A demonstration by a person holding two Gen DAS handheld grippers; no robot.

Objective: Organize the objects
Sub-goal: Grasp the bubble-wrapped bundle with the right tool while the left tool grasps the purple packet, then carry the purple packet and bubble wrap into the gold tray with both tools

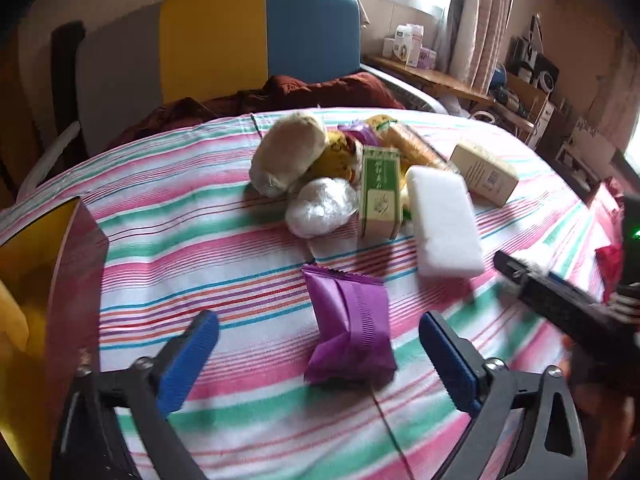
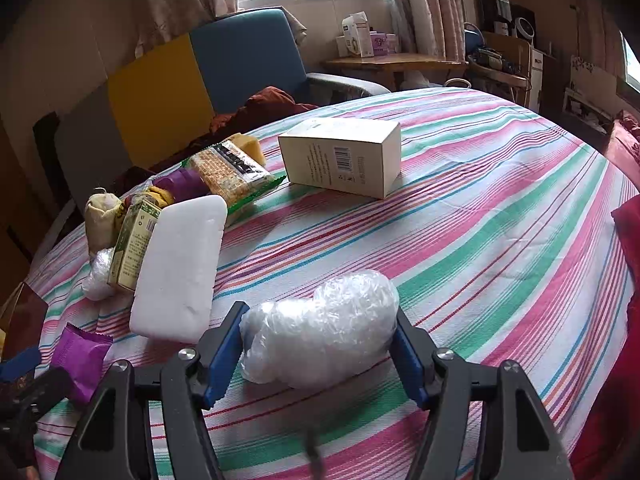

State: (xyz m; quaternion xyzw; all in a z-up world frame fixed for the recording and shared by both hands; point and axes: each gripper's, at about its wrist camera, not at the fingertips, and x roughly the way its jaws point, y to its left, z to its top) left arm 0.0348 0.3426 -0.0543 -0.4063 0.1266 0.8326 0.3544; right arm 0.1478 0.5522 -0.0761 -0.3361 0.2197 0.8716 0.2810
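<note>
A purple snack packet [image 1: 348, 320] lies on the striped cloth [image 1: 200, 240] between the blue pads of my left gripper [image 1: 318, 322]. Those jaws stand wide and open, with a gap on both sides of the packet. In the right wrist view my right gripper [image 2: 320, 312] is shut on a crumpled clear plastic bundle [image 2: 320, 340], both pads pressing its ends while it rests on the cloth. The purple packet [image 2: 80, 356] shows at that view's lower left.
Beyond the packet sit a white foam block [image 1: 444, 220], a green carton [image 1: 380, 196], a second plastic ball [image 1: 322, 206], a beige pouch [image 1: 288, 156] and a cream box [image 1: 484, 172]. A yellow-lined bag [image 1: 40, 280] stands at the left edge. A cracker packet [image 2: 232, 176] lies behind the block.
</note>
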